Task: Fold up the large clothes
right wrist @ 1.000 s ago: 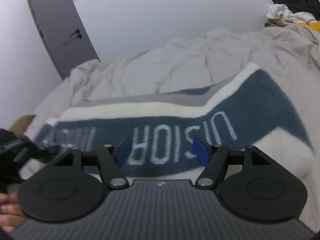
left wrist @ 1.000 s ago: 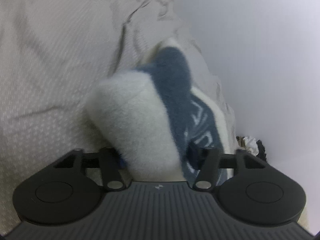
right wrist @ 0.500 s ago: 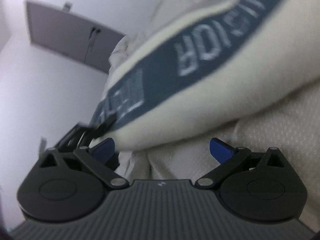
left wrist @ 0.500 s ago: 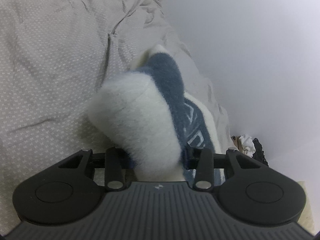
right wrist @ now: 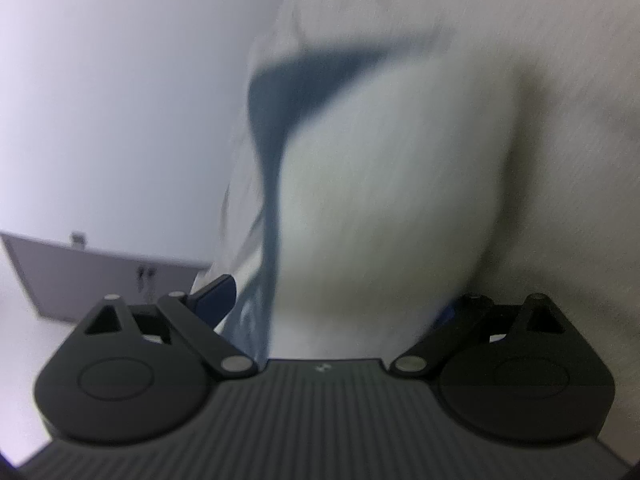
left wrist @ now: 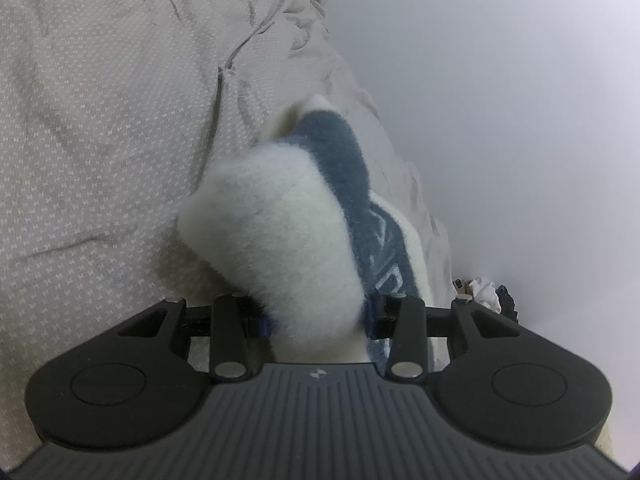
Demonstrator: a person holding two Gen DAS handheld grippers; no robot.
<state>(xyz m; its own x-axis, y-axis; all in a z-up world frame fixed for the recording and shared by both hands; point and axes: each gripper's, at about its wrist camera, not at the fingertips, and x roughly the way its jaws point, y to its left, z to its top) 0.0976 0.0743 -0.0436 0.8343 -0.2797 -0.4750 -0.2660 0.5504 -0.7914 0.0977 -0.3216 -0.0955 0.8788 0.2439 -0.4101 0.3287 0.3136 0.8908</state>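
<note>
Both claws face the same fluffy garment, and each meets a different end of it. In the left claw [left wrist: 318, 320] a thick folded wad of the white and blue fleece [left wrist: 280, 236] is pinched between the jaws, pressed on both sides, with the rest of the cloth running straight ahead and away from that claw along the bed cover [left wrist: 100, 120]. The right claw [right wrist: 332, 300] stands wide; its jaws have just been opening to full spread and easing in slightly, and the fleece [right wrist: 380, 184] bulges into the gap between them, though the picture is blurred and the pads do not seem to press on it, so it reads as not gripping. The blue band [right wrist: 288, 92] of the garment runs up and ahead of the right claw, toward its left side, which suggests the long axis of the cloth lies roughly along the line between the two claws. Judging from this, the next move depends on the right claw closing on the near edge directly in front of it. Beyond the bedding are a pale wall [left wrist: 500, 120] and a grey door [right wrist: 100, 280].
</note>
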